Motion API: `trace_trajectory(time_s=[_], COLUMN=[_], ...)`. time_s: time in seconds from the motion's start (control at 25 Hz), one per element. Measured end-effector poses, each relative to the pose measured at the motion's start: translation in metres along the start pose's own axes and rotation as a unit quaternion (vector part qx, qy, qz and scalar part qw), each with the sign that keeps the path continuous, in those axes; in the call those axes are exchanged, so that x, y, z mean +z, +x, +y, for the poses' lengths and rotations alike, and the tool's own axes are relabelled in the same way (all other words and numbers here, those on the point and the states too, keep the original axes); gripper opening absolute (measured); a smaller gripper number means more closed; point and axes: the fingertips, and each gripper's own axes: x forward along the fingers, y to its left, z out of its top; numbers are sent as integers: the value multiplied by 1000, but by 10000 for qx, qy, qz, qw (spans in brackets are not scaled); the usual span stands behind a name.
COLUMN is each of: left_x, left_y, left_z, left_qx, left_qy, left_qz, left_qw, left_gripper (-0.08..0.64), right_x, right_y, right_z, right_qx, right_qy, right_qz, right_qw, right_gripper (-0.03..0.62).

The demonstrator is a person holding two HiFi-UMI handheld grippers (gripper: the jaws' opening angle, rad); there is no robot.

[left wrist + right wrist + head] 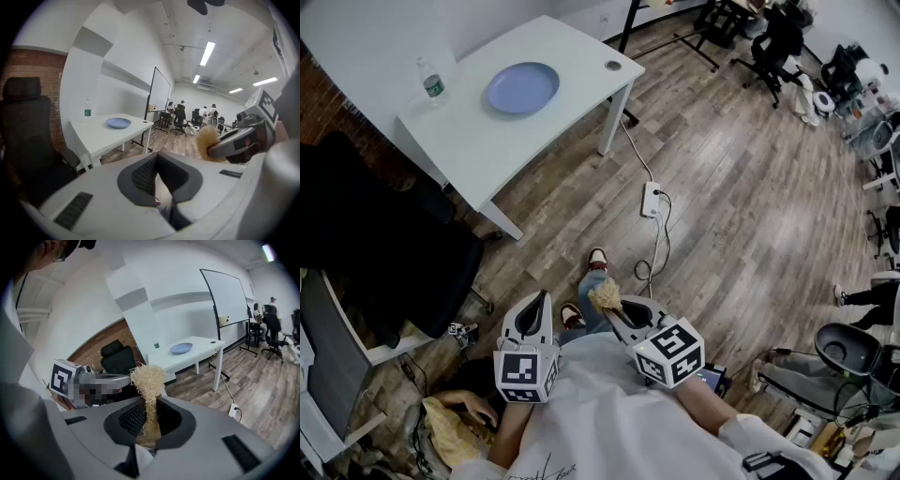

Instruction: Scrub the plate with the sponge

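A light blue plate (522, 88) lies on the white table (478, 141) far ahead of me; it also shows as the plate (118, 123) and the plate (181, 348) in the gripper views. My right gripper (612, 303) is shut on a straw-coloured fibrous sponge (148, 380), whose frayed top sticks up above the jaws. The sponge (605, 296) shows near my knees in the head view. My left gripper (532, 317) is held beside it, its jaws closed together with nothing between them. Both grippers are well short of the table.
A water bottle (431, 82) stands at the table's far left. A black office chair (384, 248) sits left of me. A power strip (652, 199) with a cable lies on the wood floor. More chairs and people are at the far right.
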Motion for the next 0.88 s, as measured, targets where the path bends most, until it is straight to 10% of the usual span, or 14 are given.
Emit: trace_trajectory(time_s=[0.88], left_x=[110], left_y=[163], left_z=[77], left_qx=[238], left_qy=[-859], left_qz=[-570], left_qw=[9944], left_gripper=[3], right_x=[148], right_y=[88], right_z=[-154], right_qx=[300], right_qy=[-162], right_qz=[-245], right_qw=[9991], right_gripper=[43])
